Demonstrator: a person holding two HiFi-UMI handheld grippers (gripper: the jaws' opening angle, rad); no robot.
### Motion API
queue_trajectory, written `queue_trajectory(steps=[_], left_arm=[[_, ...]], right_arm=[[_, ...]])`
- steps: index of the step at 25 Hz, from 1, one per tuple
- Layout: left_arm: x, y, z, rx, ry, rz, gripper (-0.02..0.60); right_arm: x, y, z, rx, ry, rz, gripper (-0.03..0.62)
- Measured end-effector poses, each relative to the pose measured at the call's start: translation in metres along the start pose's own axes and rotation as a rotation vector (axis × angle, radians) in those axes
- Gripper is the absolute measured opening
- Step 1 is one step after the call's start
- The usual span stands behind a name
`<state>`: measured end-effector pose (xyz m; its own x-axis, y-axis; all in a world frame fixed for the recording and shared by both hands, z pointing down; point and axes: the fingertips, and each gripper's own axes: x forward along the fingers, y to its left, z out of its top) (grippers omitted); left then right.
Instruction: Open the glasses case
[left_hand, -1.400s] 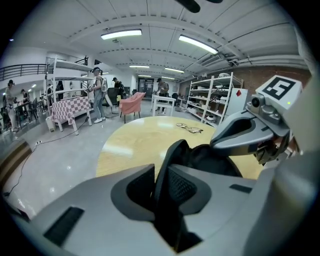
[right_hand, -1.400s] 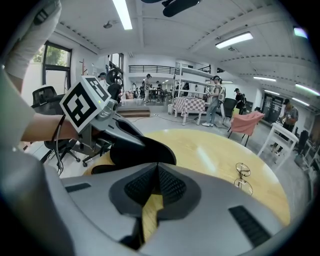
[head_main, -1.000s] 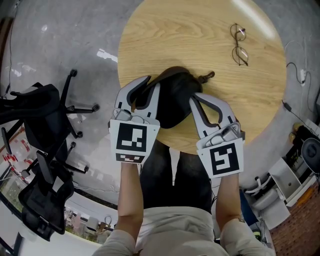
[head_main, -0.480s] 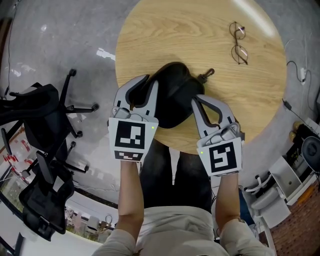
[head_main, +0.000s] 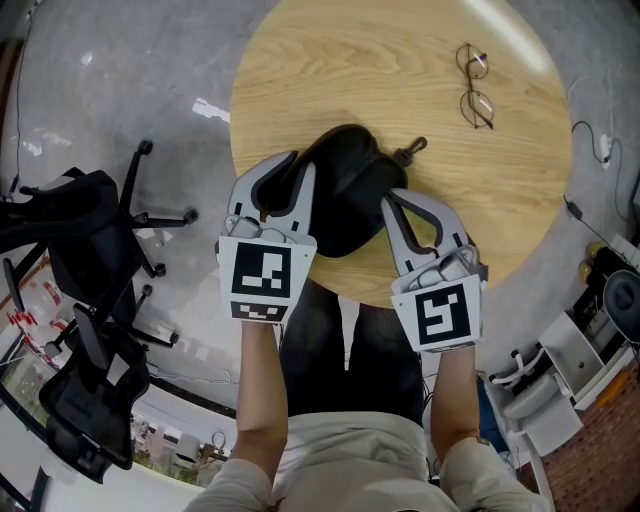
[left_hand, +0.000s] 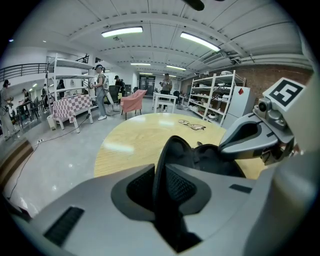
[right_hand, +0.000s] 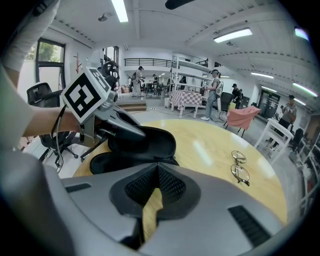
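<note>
Now, case (head_main: 352, 178) in L gripper (head_main: 304, 163)

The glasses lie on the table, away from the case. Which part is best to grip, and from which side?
Probably the bridge between the two lenses of the glasses, coming straight down from above with the jaws across it. The thin wire frame lies flat on the table, so a sideways approach finds little to pinch, and the bridge keeps the pads off the lenses.
</note>
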<state>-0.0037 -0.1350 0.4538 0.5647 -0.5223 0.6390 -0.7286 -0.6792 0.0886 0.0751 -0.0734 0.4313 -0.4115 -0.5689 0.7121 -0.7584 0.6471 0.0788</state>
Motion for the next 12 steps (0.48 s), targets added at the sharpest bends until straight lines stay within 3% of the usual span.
queue_trajectory(steps=[12], left_arm=[[0.0001, -0.0003, 0.0004, 0.008, 0.002, 0.002, 0.074]], right_arm=[[-0.0002, -0.0009, 0.0005, 0.000, 0.005, -0.017, 0.018]])
